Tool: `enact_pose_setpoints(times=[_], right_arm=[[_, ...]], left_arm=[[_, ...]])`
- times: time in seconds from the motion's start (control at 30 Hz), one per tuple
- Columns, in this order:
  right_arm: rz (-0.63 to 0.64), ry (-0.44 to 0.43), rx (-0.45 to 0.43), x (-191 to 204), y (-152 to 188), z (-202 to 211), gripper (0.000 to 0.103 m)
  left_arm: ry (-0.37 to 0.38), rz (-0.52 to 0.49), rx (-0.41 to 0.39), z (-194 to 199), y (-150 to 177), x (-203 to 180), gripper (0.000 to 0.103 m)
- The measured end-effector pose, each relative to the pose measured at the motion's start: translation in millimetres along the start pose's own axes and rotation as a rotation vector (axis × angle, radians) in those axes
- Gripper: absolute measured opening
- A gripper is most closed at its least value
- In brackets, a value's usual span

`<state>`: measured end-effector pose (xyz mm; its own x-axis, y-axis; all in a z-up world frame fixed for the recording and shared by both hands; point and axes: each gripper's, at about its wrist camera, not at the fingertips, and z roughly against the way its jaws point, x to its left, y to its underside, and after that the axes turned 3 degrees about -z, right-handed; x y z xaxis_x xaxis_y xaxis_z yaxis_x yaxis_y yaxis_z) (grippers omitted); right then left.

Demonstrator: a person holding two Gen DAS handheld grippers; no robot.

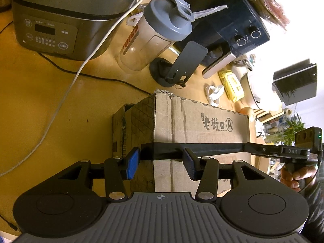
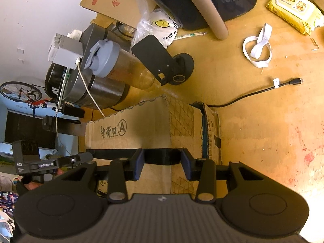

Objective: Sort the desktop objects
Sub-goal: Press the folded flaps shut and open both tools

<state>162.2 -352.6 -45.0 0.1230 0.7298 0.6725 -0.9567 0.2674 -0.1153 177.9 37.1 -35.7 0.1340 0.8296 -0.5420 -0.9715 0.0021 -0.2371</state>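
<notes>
- Both grippers clamp one long flat black strip (image 1: 202, 147): left gripper (image 1: 160, 162) at its one end, right gripper (image 2: 162, 165) at the other, jaws closed on it.
- Strip runs crosswise between the hands, just above the worn brown cardboard box (image 1: 198, 125).
- Box sits directly ahead and below; its contents are hidden.
- Grey-lidded clear shaker bottle (image 1: 154, 38) stands beyond, well apart.

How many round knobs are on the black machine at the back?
2. On the black machine, one knob sits nearer its silver handle, the other knob right beside it, farther along the front panel. The right wrist view hides that panel, so more could exist.
</notes>
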Motion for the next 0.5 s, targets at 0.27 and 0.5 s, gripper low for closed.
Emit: enact_pose_setpoints(times=[0.27, 0.5], right_arm=[[-0.003, 0.001, -0.007, 0.0, -8.3, -2.2, 0.035], [-0.003, 0.002, -0.008, -0.3, -14.0, -4.2, 0.035]], left_arm=[[-0.004, -0.006, -0.001, -4.0, -8.9, 0.5, 0.045], [-0.008, -0.002, -0.003, -5.9, -13.9, 0.9, 0.045]])
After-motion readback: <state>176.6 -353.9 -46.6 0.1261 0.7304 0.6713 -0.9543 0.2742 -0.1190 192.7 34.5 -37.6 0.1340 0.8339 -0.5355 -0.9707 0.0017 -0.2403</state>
